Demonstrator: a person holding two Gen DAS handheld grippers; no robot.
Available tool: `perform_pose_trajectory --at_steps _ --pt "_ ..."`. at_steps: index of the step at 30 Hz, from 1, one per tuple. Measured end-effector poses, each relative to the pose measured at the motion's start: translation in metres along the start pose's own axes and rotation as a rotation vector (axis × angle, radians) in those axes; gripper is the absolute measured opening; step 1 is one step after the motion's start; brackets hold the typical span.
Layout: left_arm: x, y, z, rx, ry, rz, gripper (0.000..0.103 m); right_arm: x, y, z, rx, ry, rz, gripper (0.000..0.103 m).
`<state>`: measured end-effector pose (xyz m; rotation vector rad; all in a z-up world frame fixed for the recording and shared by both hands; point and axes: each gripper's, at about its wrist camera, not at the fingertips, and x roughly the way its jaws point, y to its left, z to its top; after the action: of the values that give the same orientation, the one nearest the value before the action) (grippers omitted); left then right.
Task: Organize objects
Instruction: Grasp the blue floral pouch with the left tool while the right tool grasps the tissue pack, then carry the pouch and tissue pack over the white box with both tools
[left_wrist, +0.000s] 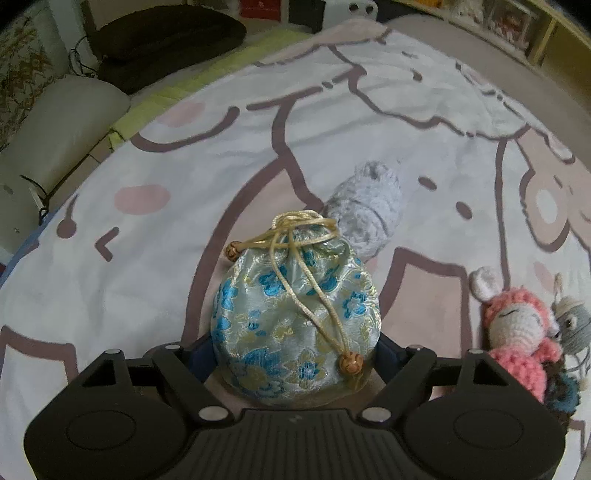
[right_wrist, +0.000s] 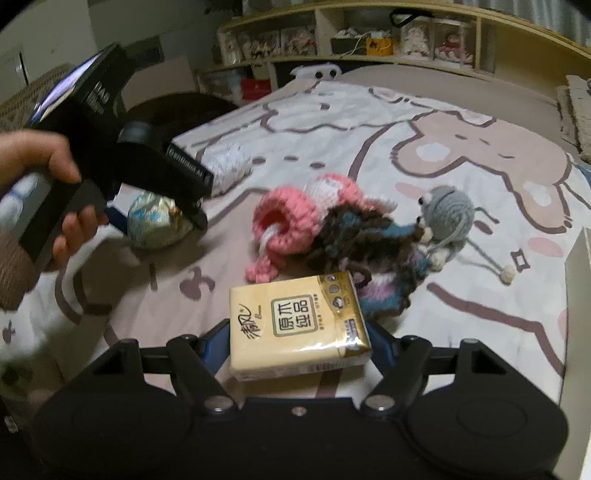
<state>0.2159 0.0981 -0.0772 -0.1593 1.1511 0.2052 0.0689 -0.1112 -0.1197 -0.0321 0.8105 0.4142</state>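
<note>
My left gripper (left_wrist: 293, 350) is shut on a pale blue floral drawstring pouch (left_wrist: 295, 310) with gold cords, just above the bed. The pouch also shows in the right wrist view (right_wrist: 155, 221), between the left gripper's fingers. My right gripper (right_wrist: 299, 339) is shut on a yellow tissue pack (right_wrist: 295, 325) above the bed. A grey fluffy toy (left_wrist: 365, 210) lies beyond the pouch. A pink crochet doll (right_wrist: 295, 218), a dark brown and blue knitted toy (right_wrist: 369, 251) and a grey knitted mouse (right_wrist: 447, 214) lie together ahead of the tissue pack.
The bed carries a white and pink cartoon blanket (left_wrist: 221, 155). A dark cushion (left_wrist: 166, 40) and a pale pillow (left_wrist: 62, 125) lie at the far left. Wooden shelves (right_wrist: 369, 37) with small items run behind the bed. A white box edge (right_wrist: 580, 295) stands at right.
</note>
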Motion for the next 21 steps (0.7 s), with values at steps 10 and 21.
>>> perform_pose_trajectory --at_steps 10,21 --pt "-0.045 -0.002 -0.004 0.026 -0.181 -0.046 0.083 -0.026 -0.016 0.019 0.07 -0.129 -0.047 0.076" --pt "-0.074 -0.016 -0.003 0.079 -0.317 -0.106 0.083 -0.056 -0.044 0.035 0.157 -0.215 -0.176 0.076"
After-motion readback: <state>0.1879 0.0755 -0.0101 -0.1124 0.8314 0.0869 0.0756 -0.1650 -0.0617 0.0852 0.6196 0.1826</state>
